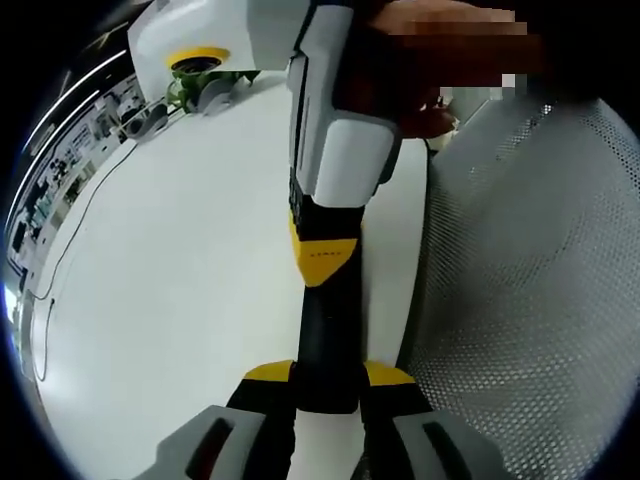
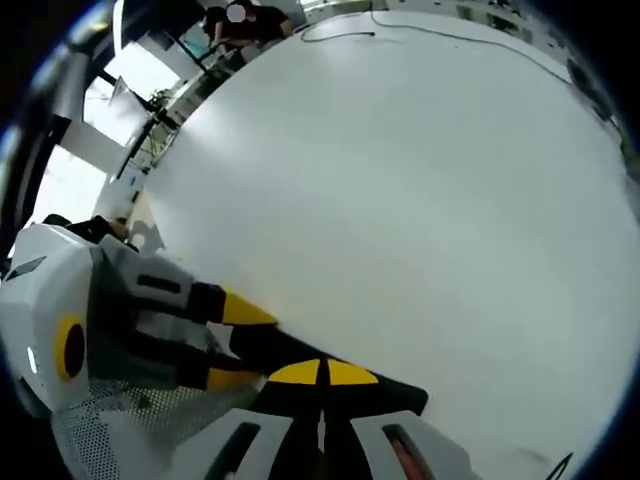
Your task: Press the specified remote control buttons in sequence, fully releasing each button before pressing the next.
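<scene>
Left gripper (image 1: 327, 375): nearest the lens in the left gripper view; its two yellow-tipped jaws rise from the bottom edge and are clamped on the near end of the remote, one jaw on each side.
Remote (image 1: 325, 335): a slim black bar held between those jaws, running away from the lens over the table; its buttons are too dark to make out.
Cable (image 1: 62, 262): a thin dark line looping over the left part of the table, well apart from the remote.
Table (image 1: 190, 270): a plain white top lying under both tools.
Plant (image 1: 185, 92): a few green leaves at the far left edge of the table, beside a white device with a yellow ring.
Right gripper (image 1: 322, 255): comes in from the top of the left gripper view, with a white and grey body and a yellow tip. The jaws are closed against each other, with no gap between them, and the tip rests on the upper face of the remote. In the right gripper view its own yellow tips meet edge to edge on the black bar, and the left gripper reaches in from the left with the remote between its jaws.
Hand (image 1: 440, 70): a person's hand wrapped round the right gripper's body at the top.
Mesh surface (image 1: 540, 280): a white perforated sheet curving down the right side, just beside the table edge.
People (image 2: 250, 22): dark-clad figures at the far end of the table in the right gripper view.
</scene>
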